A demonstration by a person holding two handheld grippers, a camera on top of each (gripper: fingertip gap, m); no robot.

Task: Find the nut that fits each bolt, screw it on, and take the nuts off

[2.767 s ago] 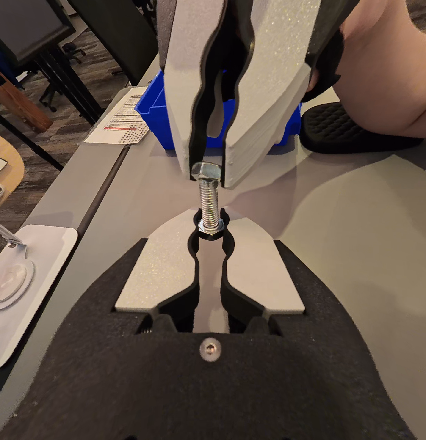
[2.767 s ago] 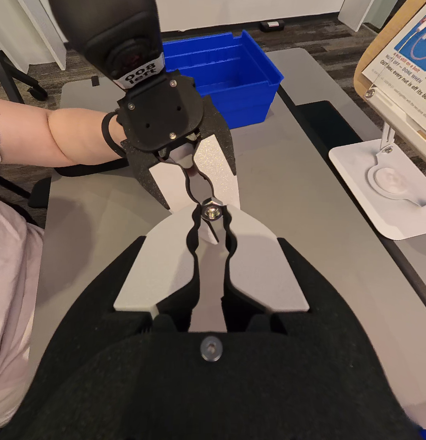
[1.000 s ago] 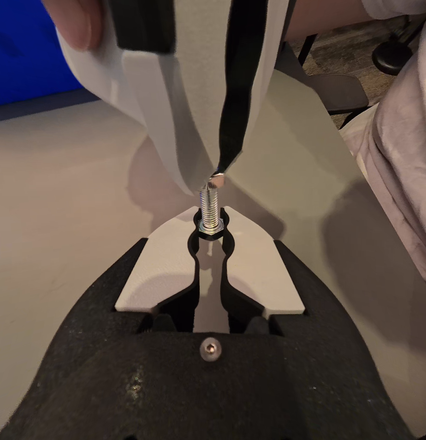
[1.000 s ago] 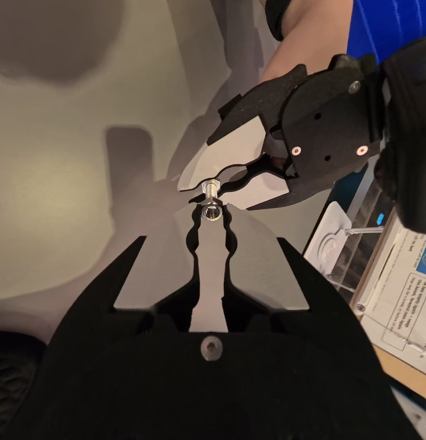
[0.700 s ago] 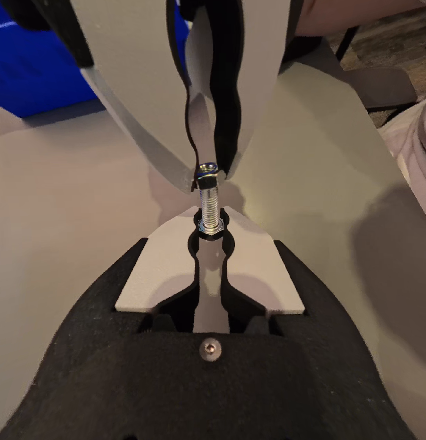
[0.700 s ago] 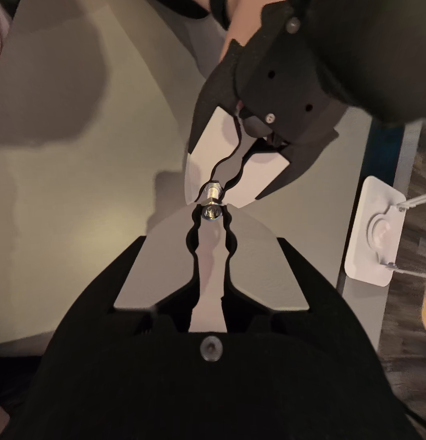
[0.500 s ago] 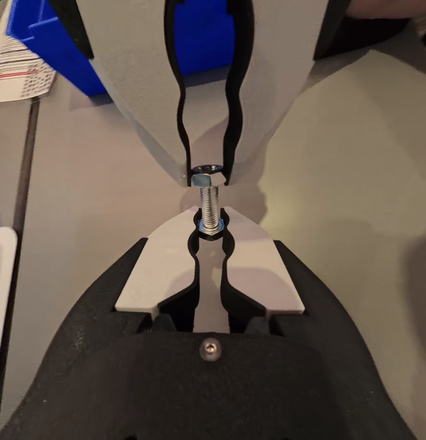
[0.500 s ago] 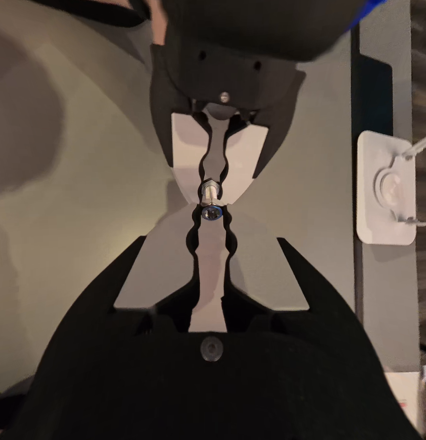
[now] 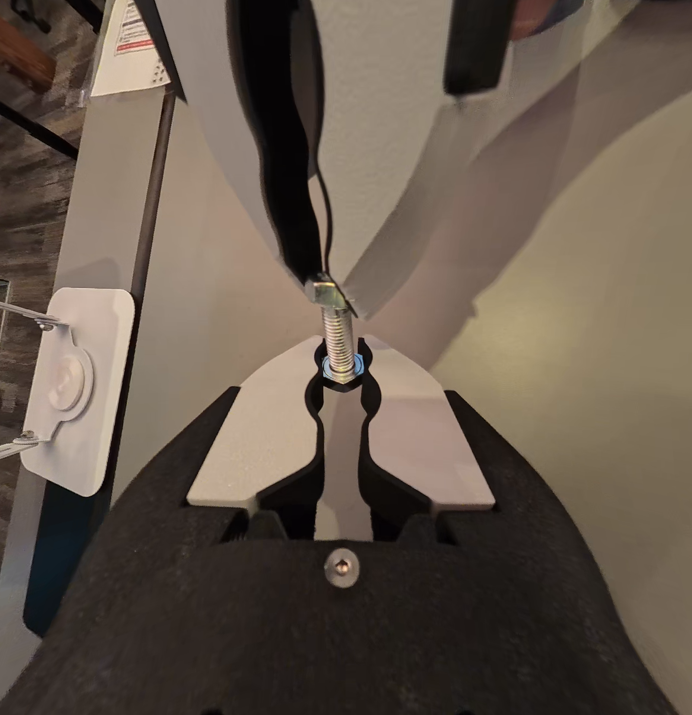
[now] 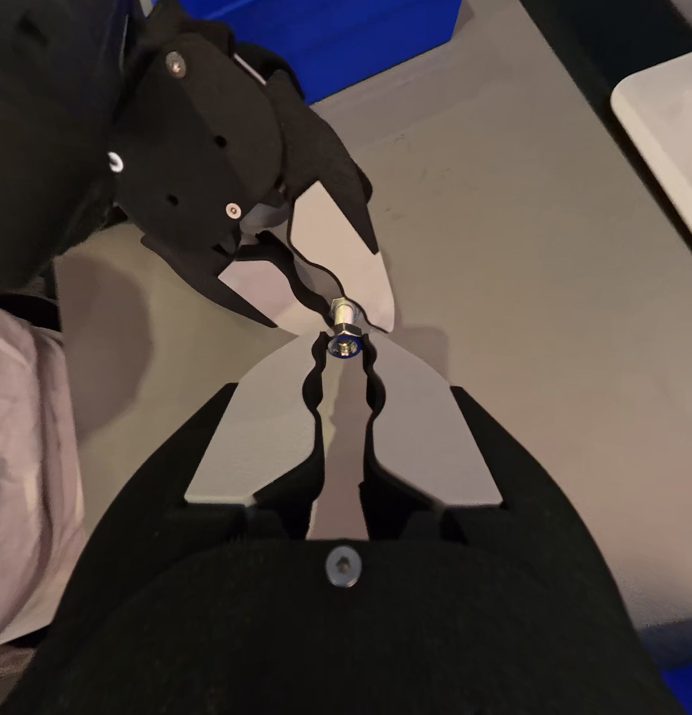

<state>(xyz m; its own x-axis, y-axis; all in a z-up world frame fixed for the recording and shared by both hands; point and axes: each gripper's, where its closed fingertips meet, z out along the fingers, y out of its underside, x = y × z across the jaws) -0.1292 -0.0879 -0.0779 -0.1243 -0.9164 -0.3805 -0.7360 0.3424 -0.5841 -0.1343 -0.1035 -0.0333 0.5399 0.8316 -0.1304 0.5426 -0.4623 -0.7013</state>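
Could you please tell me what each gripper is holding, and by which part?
Left gripper grips the nut by its sides; right gripper grips the bolt by its hex head.

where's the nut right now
The nut sits on the bolt shaft, clamped at the left gripper tips; the right gripper holds the bolt's head.

the left gripper [image 9: 341, 350] and right gripper [image 10: 343, 336] met tip to tip above the table [image 10: 511, 216], the bolt [image 9: 336, 332] spanning between them, its nut [image 9: 341, 372] in the left tips. a bin [image 10: 336, 35] sat behind; a stand base [image 9: 75, 387] lay left.
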